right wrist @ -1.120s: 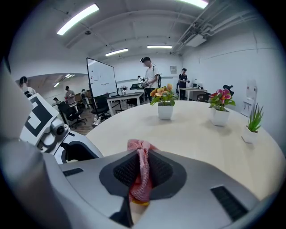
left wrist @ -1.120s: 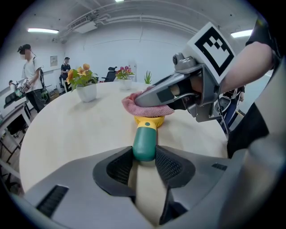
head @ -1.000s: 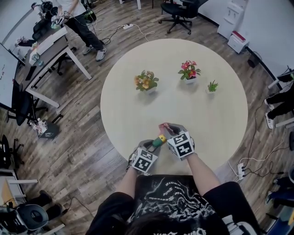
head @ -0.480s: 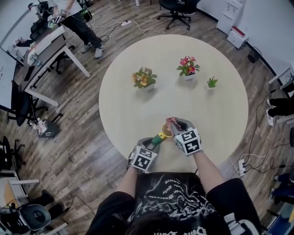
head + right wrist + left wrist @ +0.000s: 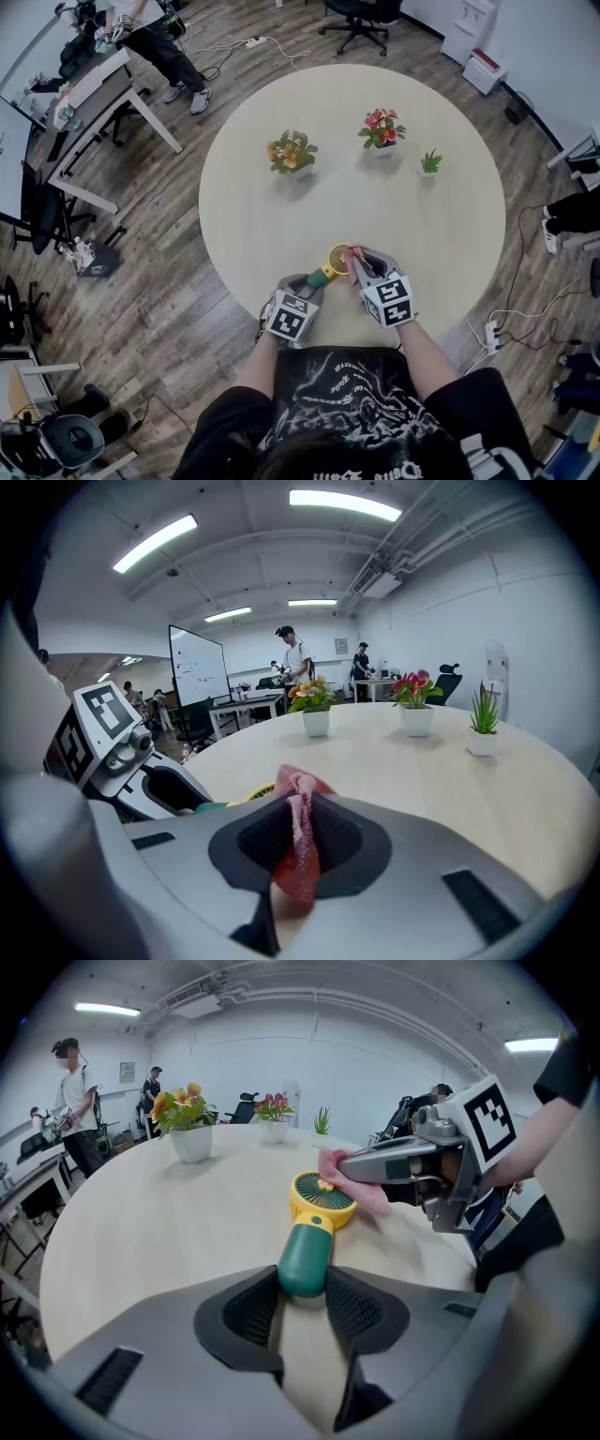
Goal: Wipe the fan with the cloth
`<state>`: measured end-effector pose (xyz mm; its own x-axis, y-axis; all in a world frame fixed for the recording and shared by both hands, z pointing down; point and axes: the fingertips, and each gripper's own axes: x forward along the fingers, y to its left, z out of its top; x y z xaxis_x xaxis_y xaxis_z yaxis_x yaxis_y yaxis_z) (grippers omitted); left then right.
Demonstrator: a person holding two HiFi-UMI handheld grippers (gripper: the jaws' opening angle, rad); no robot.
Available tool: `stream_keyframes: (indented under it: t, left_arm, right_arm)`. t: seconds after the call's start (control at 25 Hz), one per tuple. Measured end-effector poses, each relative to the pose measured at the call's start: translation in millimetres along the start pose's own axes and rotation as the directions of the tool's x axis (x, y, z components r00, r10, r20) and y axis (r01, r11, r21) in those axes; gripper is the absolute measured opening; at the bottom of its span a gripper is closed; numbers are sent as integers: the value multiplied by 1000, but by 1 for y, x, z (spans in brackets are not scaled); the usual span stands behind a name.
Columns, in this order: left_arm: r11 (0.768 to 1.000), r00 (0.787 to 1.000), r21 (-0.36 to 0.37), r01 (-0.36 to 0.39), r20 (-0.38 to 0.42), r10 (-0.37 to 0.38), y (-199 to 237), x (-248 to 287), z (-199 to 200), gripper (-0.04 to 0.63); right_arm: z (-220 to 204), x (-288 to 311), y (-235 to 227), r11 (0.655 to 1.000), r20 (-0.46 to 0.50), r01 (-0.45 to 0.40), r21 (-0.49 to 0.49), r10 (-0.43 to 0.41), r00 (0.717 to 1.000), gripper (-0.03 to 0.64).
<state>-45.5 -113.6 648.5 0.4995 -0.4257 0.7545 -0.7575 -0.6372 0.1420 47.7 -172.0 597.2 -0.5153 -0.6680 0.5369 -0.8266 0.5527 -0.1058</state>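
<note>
Jaws of the left gripper (image 5: pixel 302 1297) clamp the fan (image 5: pixel 310 1241) by the butt of its green handle, just off the table edge nearest the person. From that grip the fan's long axis runs away from the body and slightly to the right, and its yellow round head lies low over the tabletop at the far end.

The right gripper (image 5: pixel 300 829) comes in from the right side with its jaws pinched shut on a fold of the pink cloth (image 5: pixel 298 846). A tuft of cloth stands up past the pads. In the left gripper view the cloth lies against the far right rim of the fan head and appears to touch it. The wiping stroke therefore belongs to the right hand, which is the nearer to the head, and it would run across the grille toward the left. The left hand need only hold the handle steady.

Beneath them the round table (image 5: pixel 272 225) is pale, smooth and matte. Toward its far side stand an orange-flowered pot (image 5: pixel 291 153), a pink-flowered pot (image 5: pixel 380 129) and a small green plant (image 5: pixel 430 165), all well apart from the fan.

Beyond the table lies a wood-plank floor (image 5: pixel 169 300) with trailing cables. A desk (image 5: pixel 103 89) stands at the far left with a person standing (image 5: pixel 155 37) beside it, and an office chair (image 5: pixel 361 19) sits at the top.
</note>
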Motion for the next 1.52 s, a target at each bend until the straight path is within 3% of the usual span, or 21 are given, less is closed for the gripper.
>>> stream_keyframes:
  t: [0.32,0.56,0.88,1.0,1.28,1.4,1.52]
  left_arm:
    - [1000,1000,-19,19,-18,-20,-1,-2,-2,178]
    - [1000,999,-10,25,-24,-26,-1,-2,-2,177]
    - [1000,999,10,24,-25,-24,-1,0,-1,176]
    - [999,1000,28,23,-16,-22,-1,-1,0,176]
    - [993,997,108,47,-58,-41,-3,-1,-3,176]
    - [987,995,148,66,-78,-55,-4,0,-3,175]
    - [981,993,174,87,-100,-70,-4,1,-4,175]
  right_arm:
    - [-9,-5,16,998,8,-20,61,19,1000,48]
    - [-9,-4,29,999,-2,-30,-43,30,1000,46]
    - [-20,12,89,976,-73,-187,-113,180,981,48]
    - [-18,10,95,971,-103,-225,-86,216,971,48]
    - [51,7,92,865,-125,-491,-103,479,869,51]
    - [63,21,91,805,-271,-572,-155,523,808,51]
    - [46,34,96,717,-484,-671,-189,526,699,51]
